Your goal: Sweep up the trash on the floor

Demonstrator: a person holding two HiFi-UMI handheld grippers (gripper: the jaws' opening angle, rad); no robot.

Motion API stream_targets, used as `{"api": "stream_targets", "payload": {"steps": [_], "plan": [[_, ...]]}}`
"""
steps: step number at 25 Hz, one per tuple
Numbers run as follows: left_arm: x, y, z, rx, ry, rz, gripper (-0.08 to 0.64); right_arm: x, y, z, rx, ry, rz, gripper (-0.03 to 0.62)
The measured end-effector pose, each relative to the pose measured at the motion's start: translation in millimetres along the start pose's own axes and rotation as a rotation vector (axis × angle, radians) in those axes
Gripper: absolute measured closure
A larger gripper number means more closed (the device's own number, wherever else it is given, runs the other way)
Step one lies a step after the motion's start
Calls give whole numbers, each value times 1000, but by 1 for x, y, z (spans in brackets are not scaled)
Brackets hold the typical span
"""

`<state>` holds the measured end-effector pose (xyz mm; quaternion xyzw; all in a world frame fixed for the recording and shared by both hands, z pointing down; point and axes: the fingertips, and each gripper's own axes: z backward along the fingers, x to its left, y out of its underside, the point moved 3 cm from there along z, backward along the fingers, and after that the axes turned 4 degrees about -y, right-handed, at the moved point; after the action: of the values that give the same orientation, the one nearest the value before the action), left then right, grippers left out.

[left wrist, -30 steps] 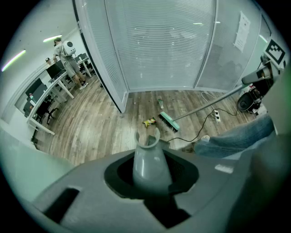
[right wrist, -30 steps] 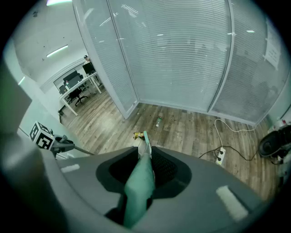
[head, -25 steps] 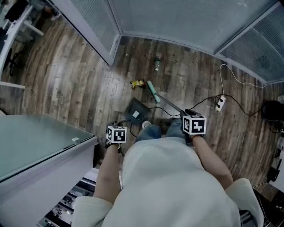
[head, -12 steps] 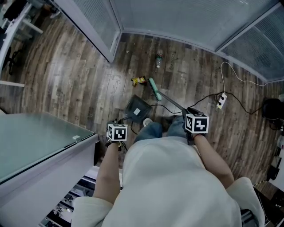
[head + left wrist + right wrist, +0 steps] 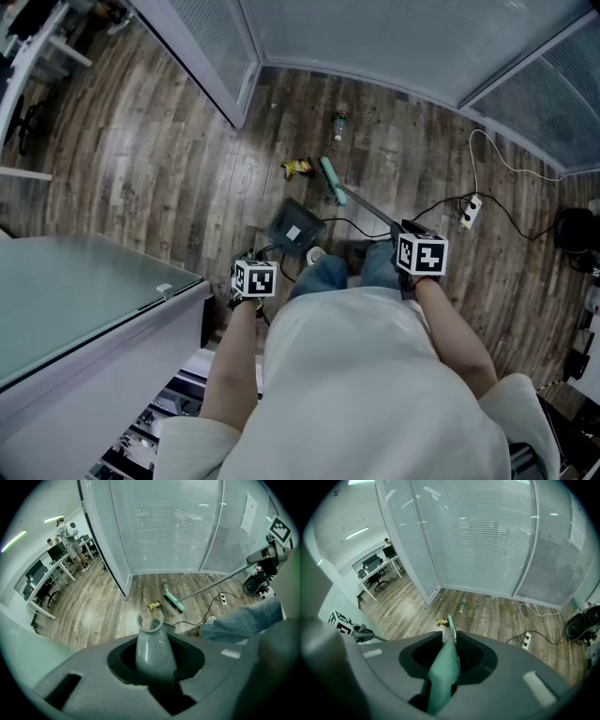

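Wood floor (image 5: 169,178) | wrapper (image 5: 298,168) just beside broom (image 5: 331,180) head, bottle (image 5: 337,125) beyond | left gripper (image 5: 152,656) fingers pinch dustpan (image 5: 296,228) handle, right gripper (image 5: 447,660) fingers pinch broom | step: sweeping wrapper | next, likely: draw it into dustpan

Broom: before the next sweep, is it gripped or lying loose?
Gripped: the right gripper is shut on the broom by its green handle.

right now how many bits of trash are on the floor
2: a yellow wrapper beside the broom head, and a small bottle farther off near the glass wall. Smaller scraps may be too small to see.
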<state>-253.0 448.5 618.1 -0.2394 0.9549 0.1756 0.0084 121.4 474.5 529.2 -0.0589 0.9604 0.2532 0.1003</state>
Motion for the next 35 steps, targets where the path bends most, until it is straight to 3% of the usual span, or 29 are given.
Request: {"api": "stream_targets", "payload": {"steps": [21,35], "plan": [[7,-10,0,5,10,13,468,24,-51,-20,-31,-51,36,491],[43,-59,-12,-17,-46,41,469,25,-105,-66,1,-73,110,491]]}}
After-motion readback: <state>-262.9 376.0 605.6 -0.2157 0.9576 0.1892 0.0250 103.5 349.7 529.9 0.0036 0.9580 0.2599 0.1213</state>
